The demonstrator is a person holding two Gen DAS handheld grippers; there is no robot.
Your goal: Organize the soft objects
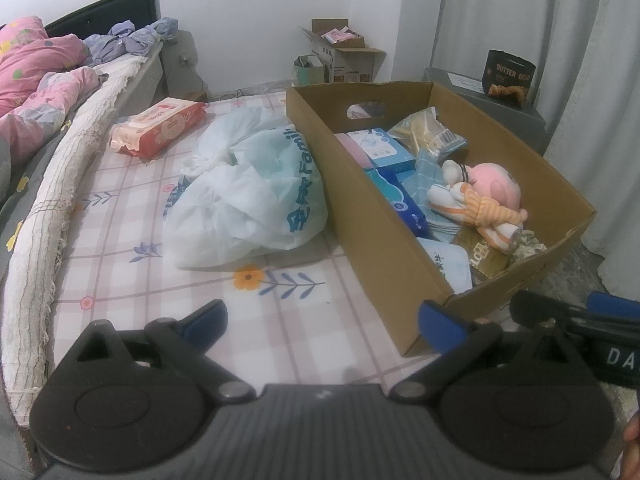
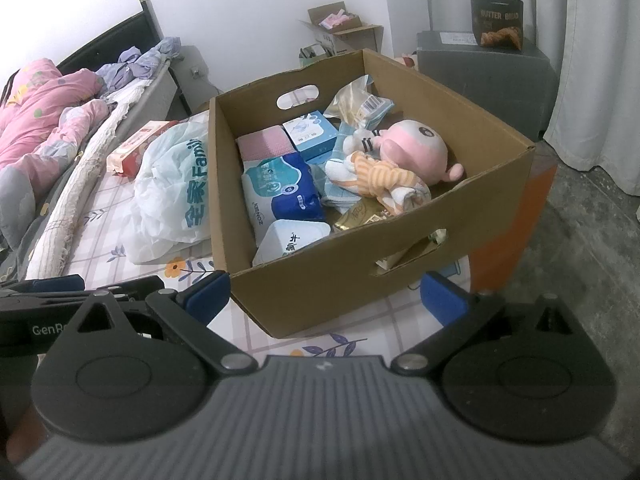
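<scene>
A brown cardboard box point(image 1: 372, 216) point(image 2: 400, 264) stands on the checked mattress. Inside lie a pink plush doll point(image 1: 488, 196) point(image 2: 404, 156), tissue packs point(image 2: 280, 188), a small blue box point(image 1: 380, 148) point(image 2: 312, 134) and a pink cloth point(image 2: 266, 144). A white plastic bag point(image 1: 248, 188) point(image 2: 172, 188) sits left of the box, a red wipes pack point(image 1: 160, 128) point(image 2: 132, 148) behind it. My left gripper point(image 1: 324, 320) is open and empty in front of the bag and box corner. My right gripper point(image 2: 324, 292) is open and empty at the box's near wall.
Pink bedding point(image 1: 36, 76) point(image 2: 44, 112) lies on the bed at left. A grey cabinet point(image 2: 484, 68) with a dark paper bag point(image 1: 510, 78) stands behind the box. An open carton point(image 1: 344, 56) is on the floor by the wall. A curtain point(image 1: 592, 80) hangs at right.
</scene>
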